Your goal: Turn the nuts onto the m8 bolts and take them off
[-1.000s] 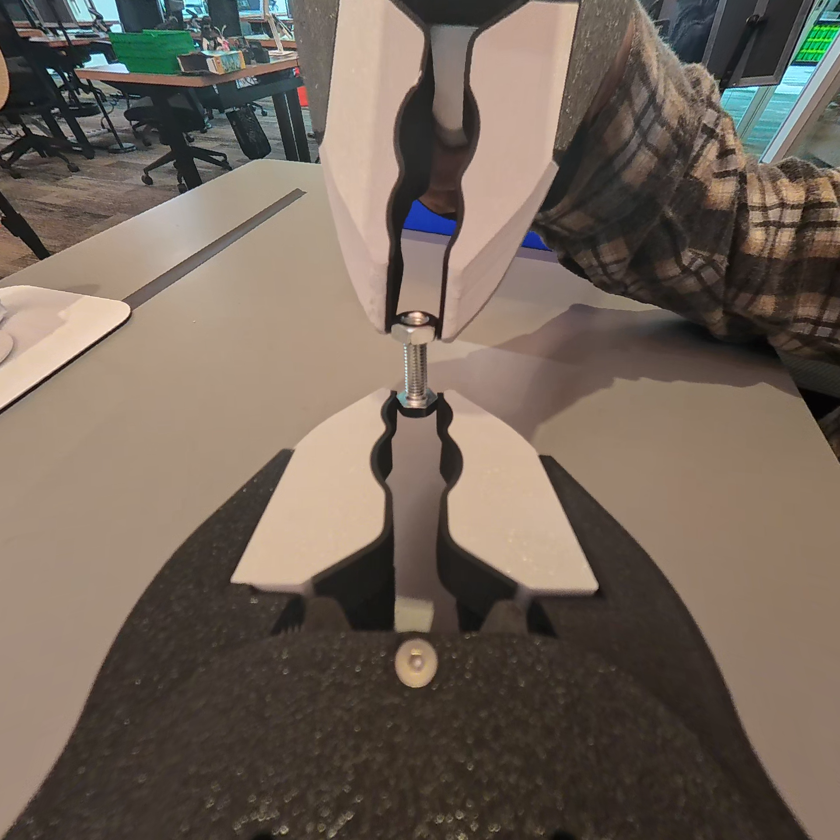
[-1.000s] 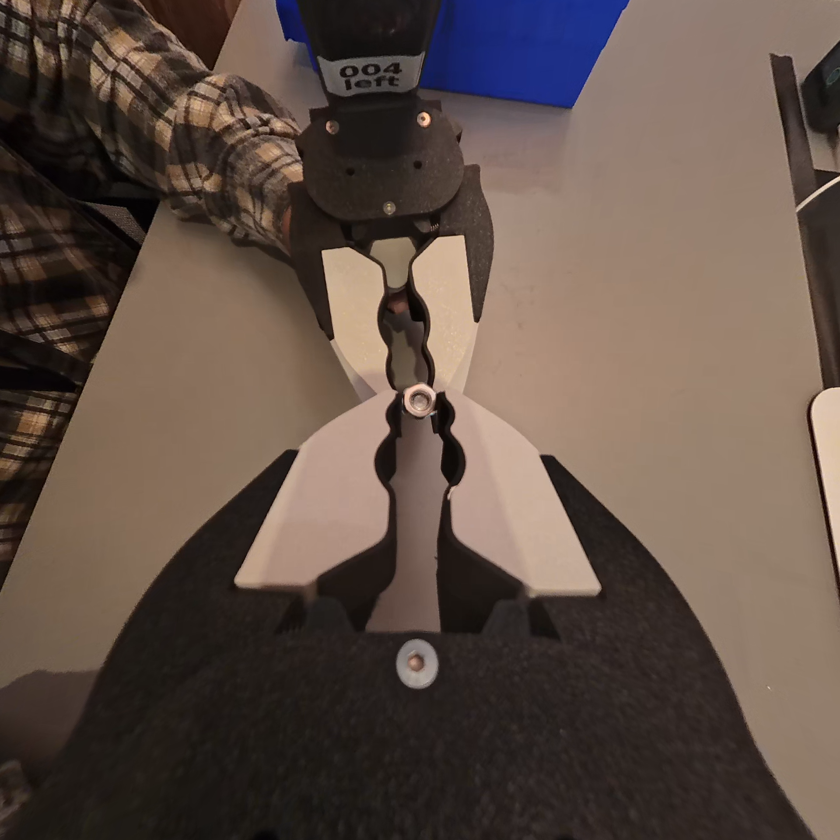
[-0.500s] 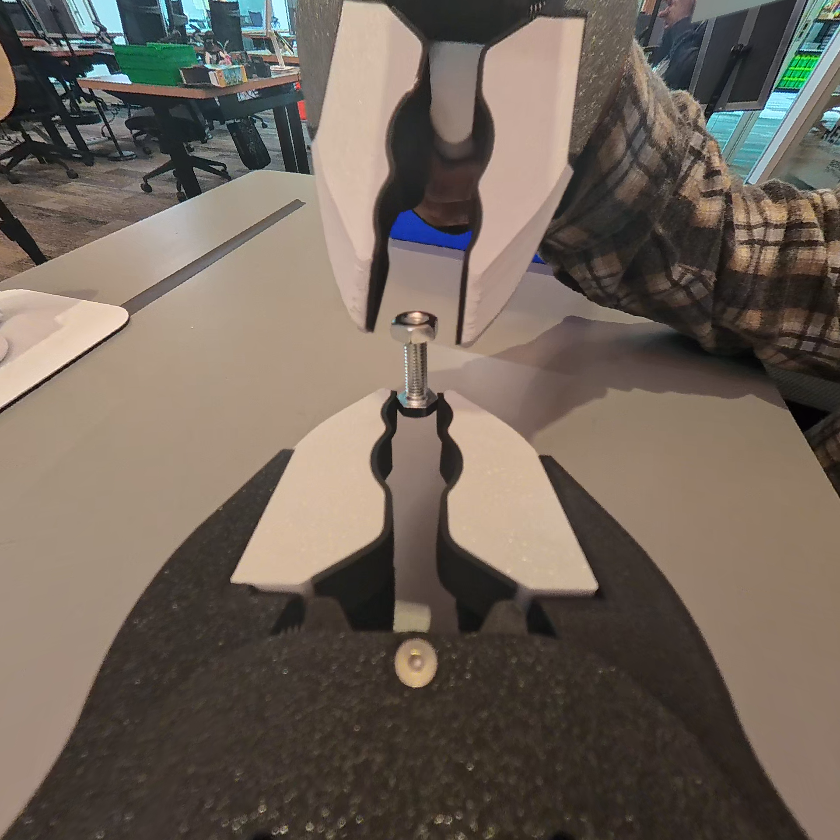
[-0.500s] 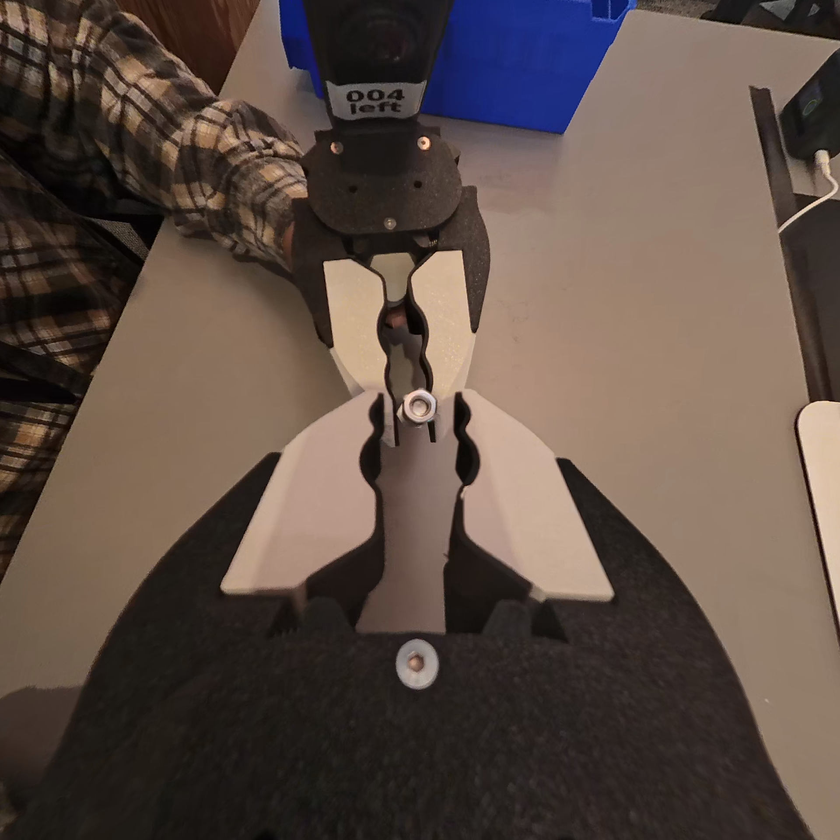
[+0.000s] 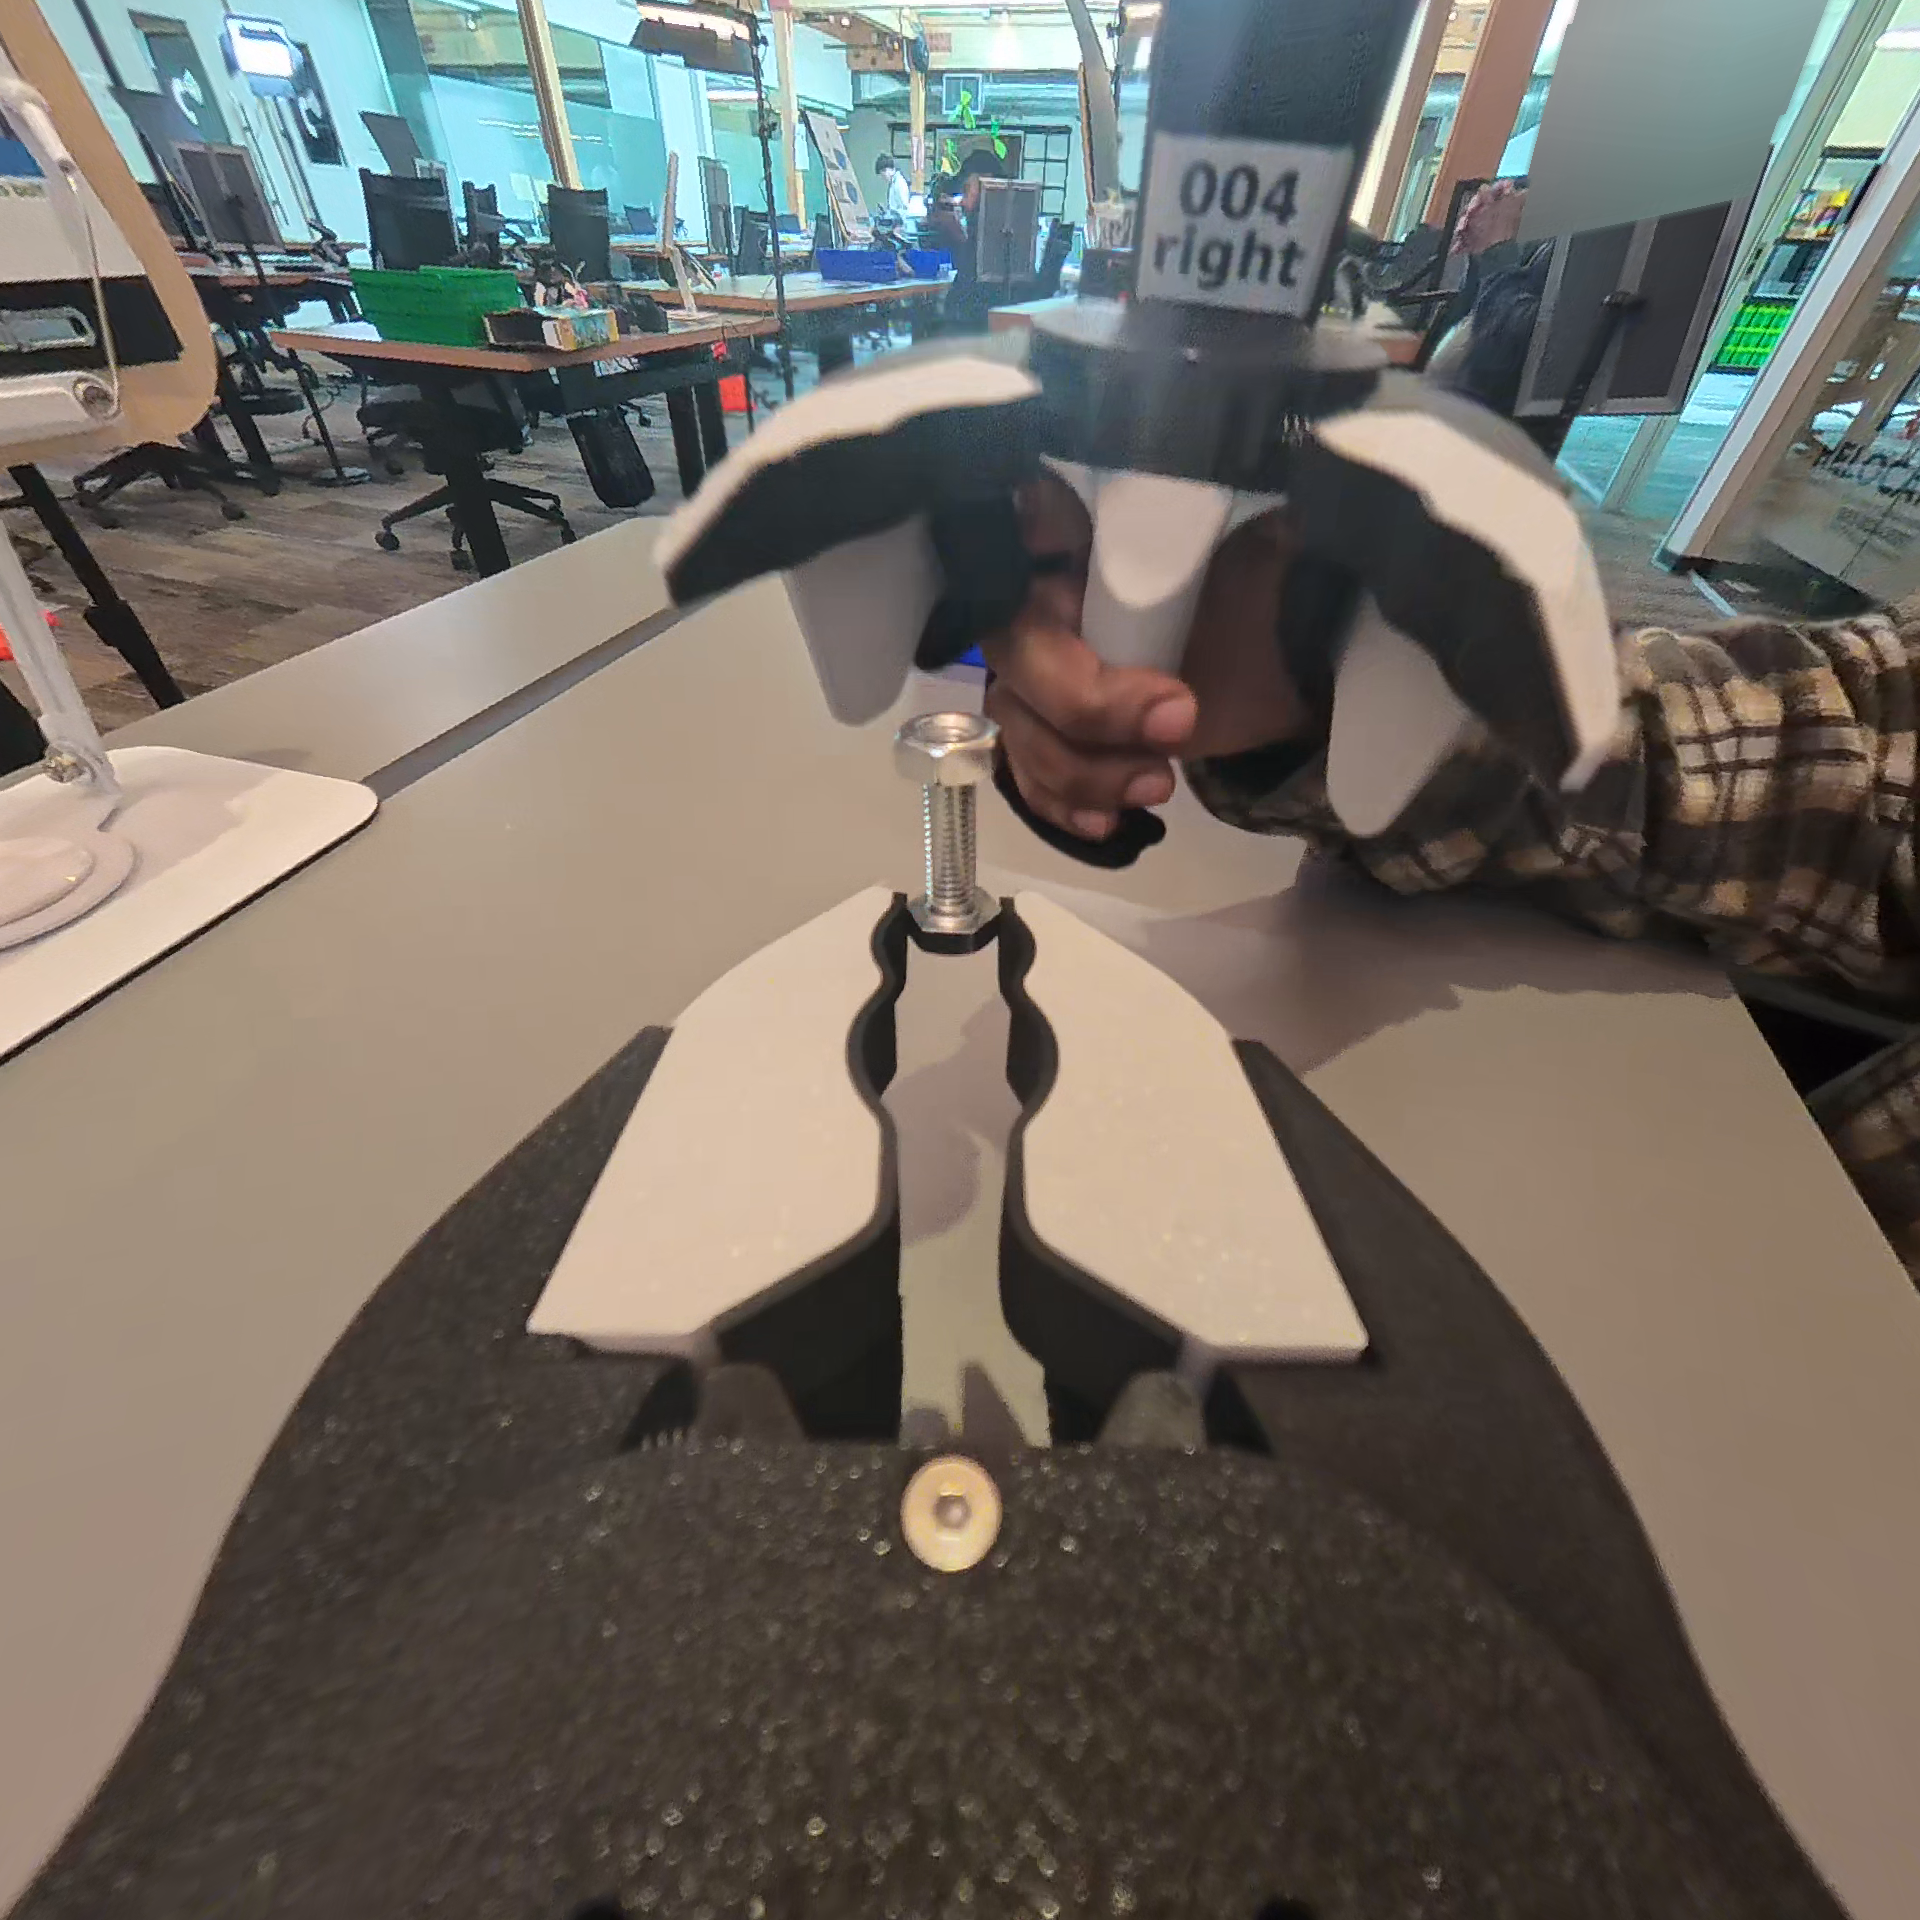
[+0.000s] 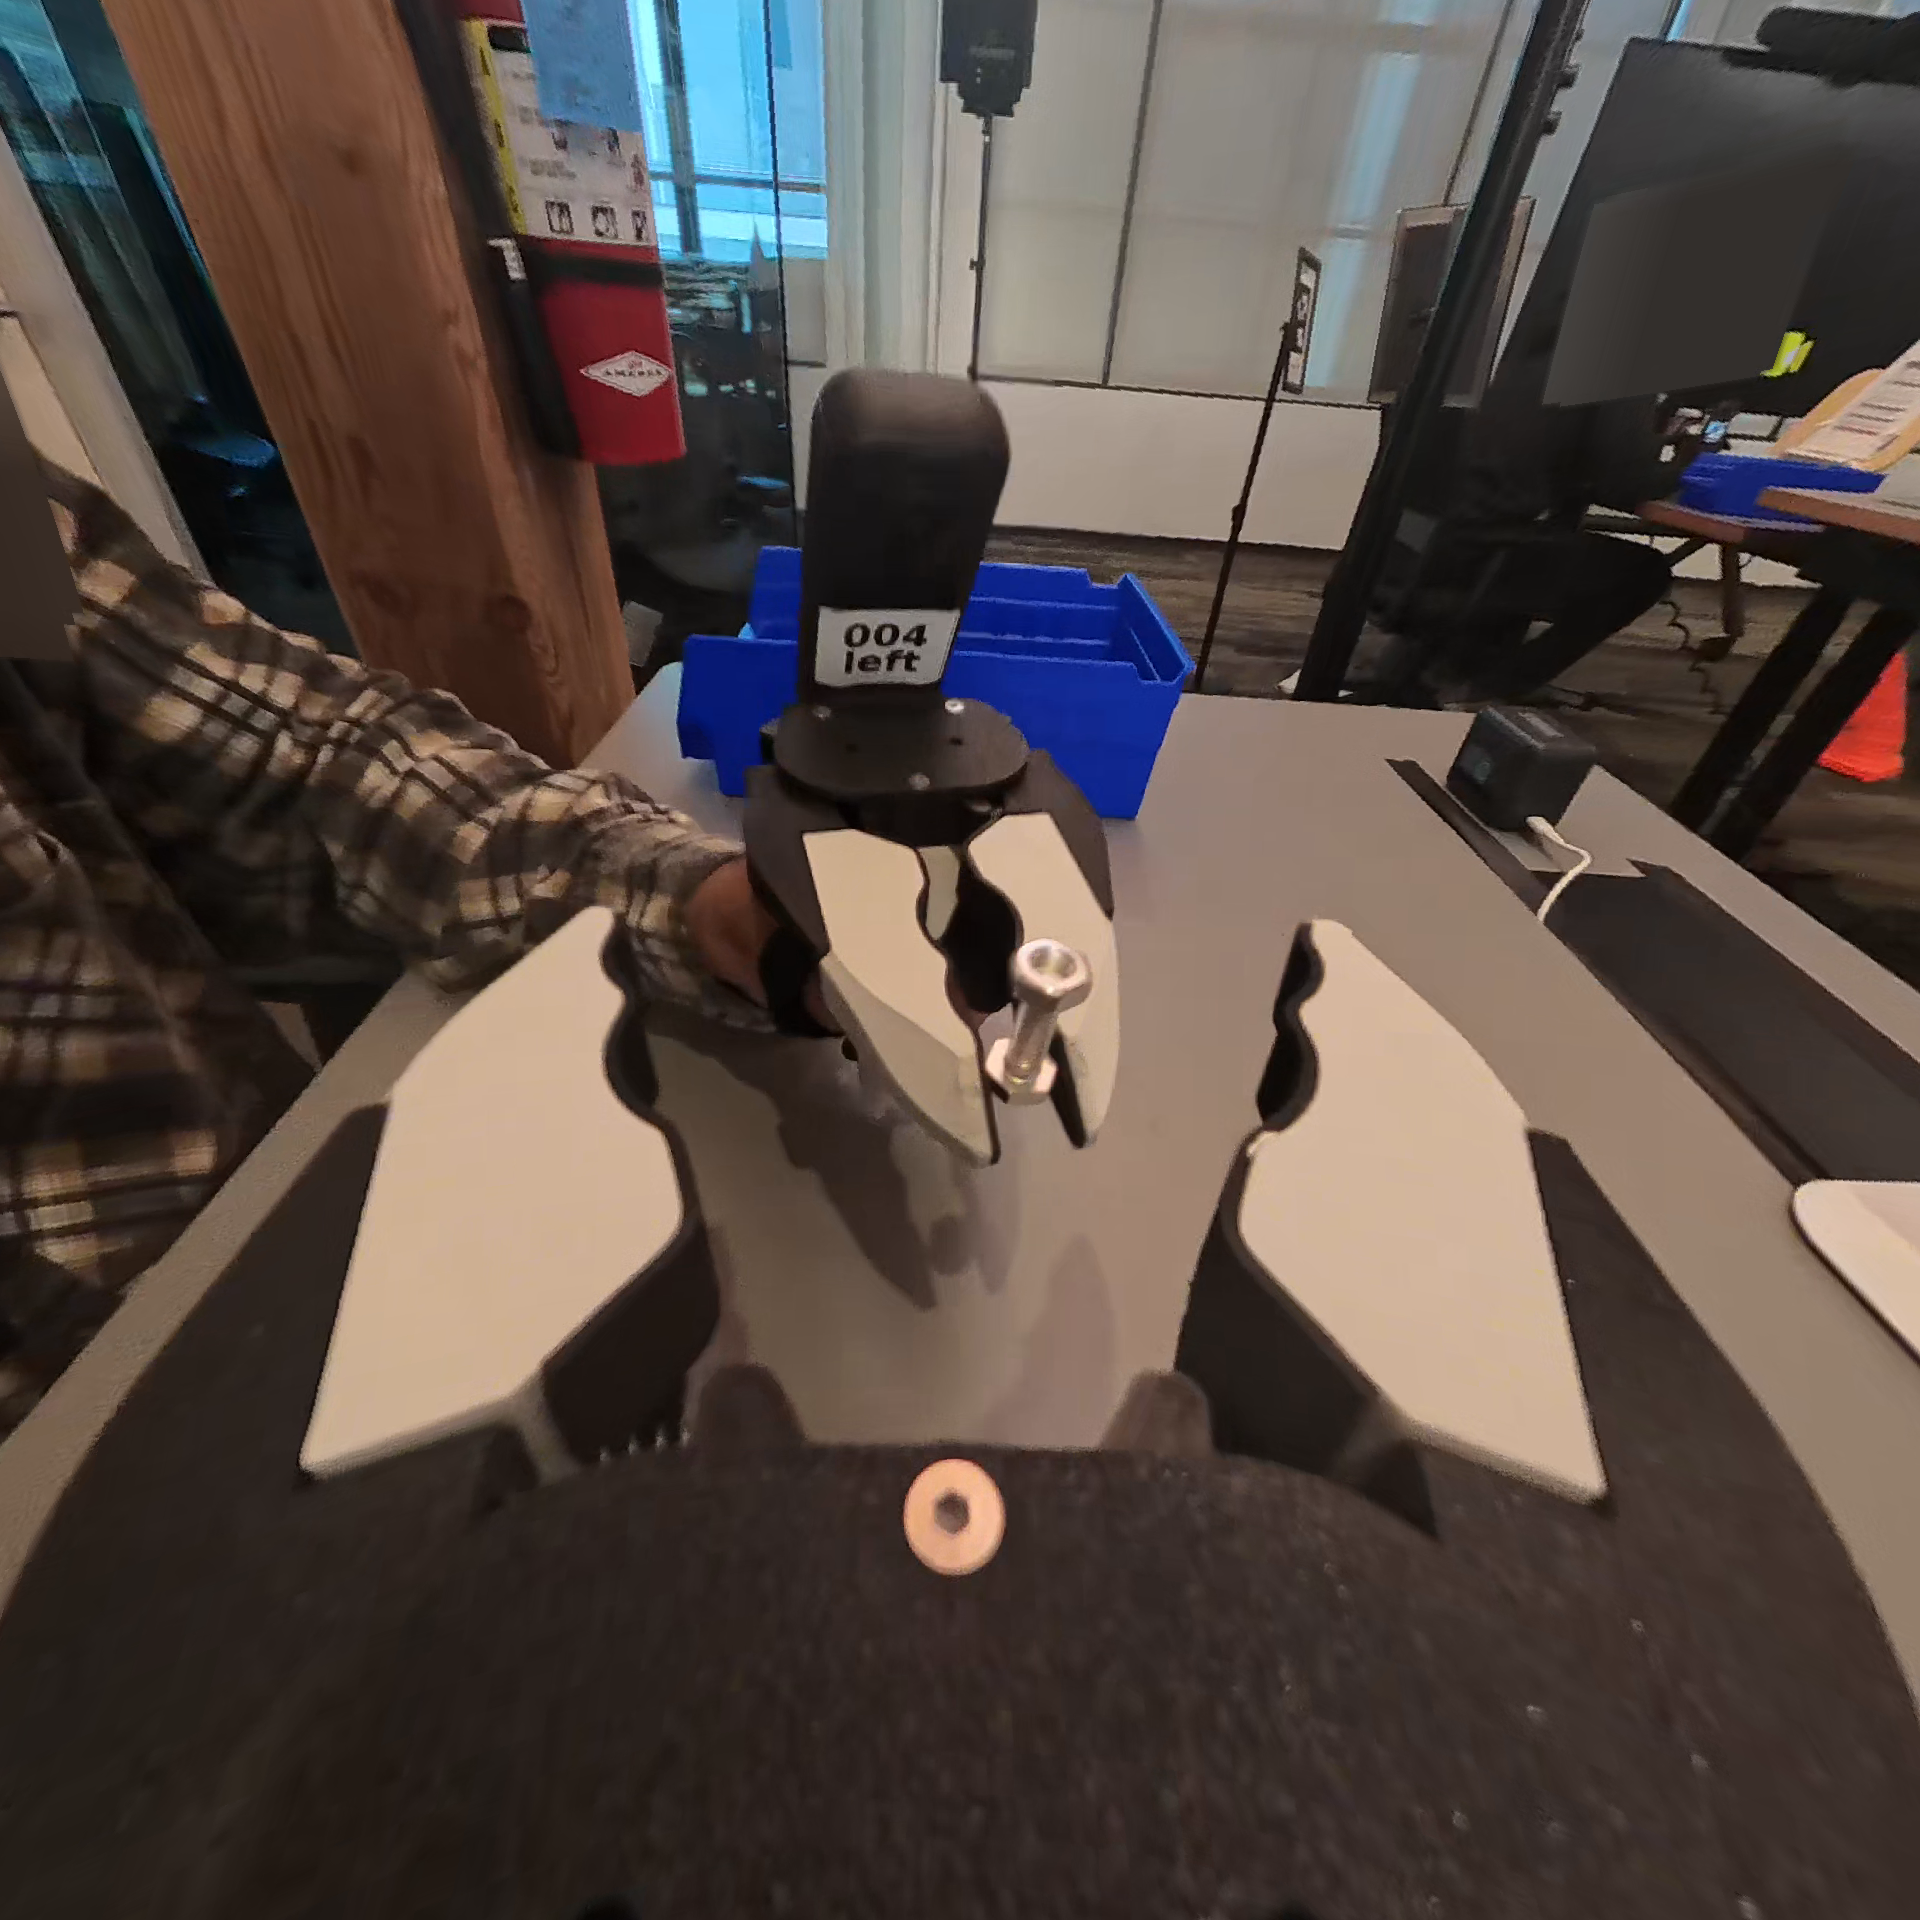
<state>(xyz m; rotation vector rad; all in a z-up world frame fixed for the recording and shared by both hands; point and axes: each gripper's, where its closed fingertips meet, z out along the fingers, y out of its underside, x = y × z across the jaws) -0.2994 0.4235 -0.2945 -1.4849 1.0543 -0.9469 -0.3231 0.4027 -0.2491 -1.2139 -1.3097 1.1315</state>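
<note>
A silver M8 bolt (image 5: pixel 951 831) stands upright over the grey table (image 5: pixel 416 1039). My left gripper (image 5: pixel 951 914) is shut on the hex head at its lower end. A hex nut (image 5: pixel 945 750) sits at the top of the thread. My right gripper (image 5: pixel 1117 758) is wide open, above and behind the nut, touching nothing. In the right wrist view the left gripper (image 6: pixel 1029 1122) holds the bolt (image 6: pixel 1029 1023) tilted, with the nut (image 6: pixel 1051 971) on top. The right gripper (image 6: pixel 961 935) has its fingers spread far to both sides of it.
A blue bin (image 6: pixel 1039 675) stands at the table's far end behind the left gripper. A white stand base (image 5: pixel 156 842) lies at the left. A small black device with a white cable (image 6: pixel 1517 774) sits by a dark groove. The table edge runs close on the person's side. Spacing between my two grippers at the tips: around 5 cm.
My right gripper, shut on the nut a second ago, has opened wide and lifted back from it. The left gripper still holds the bolt in the same place.
</note>
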